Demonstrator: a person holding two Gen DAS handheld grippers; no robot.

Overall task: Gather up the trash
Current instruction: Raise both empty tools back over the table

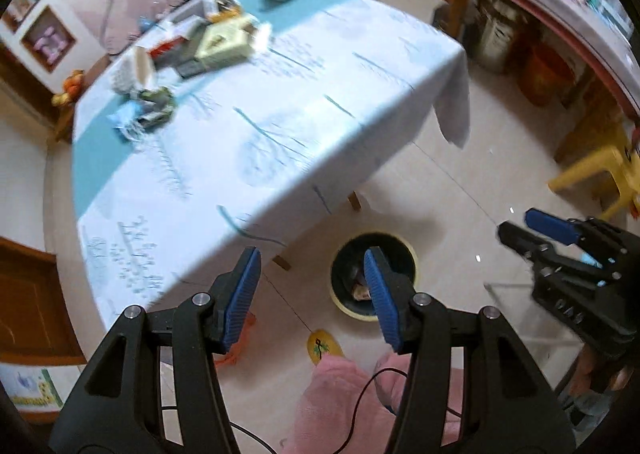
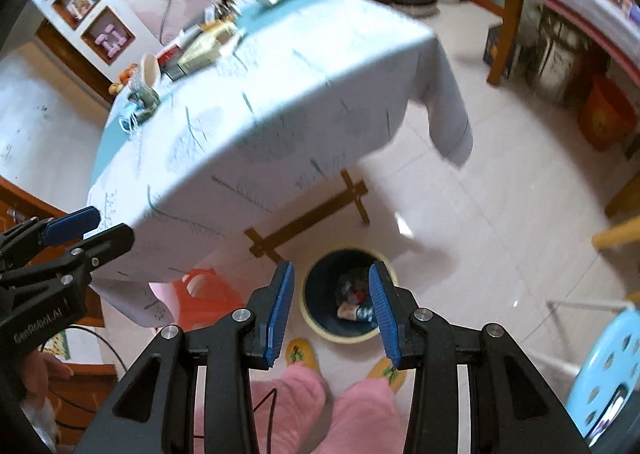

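Only right view shows blue stool (image 2: pixel 608 370).

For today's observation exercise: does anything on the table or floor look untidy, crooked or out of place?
Yes. A jumble of boxes, papers and wrappers crowds the far edge of the table, blurred but plainly unsorted. The tablecloth corner hangs in an uneven droop. The bin on the floor already holds some rubbish.

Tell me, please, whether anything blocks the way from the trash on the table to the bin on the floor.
Nothing visible does: the crumpled trash lies on the tablecloth, and the open-topped bin stands on the floor beside the table.
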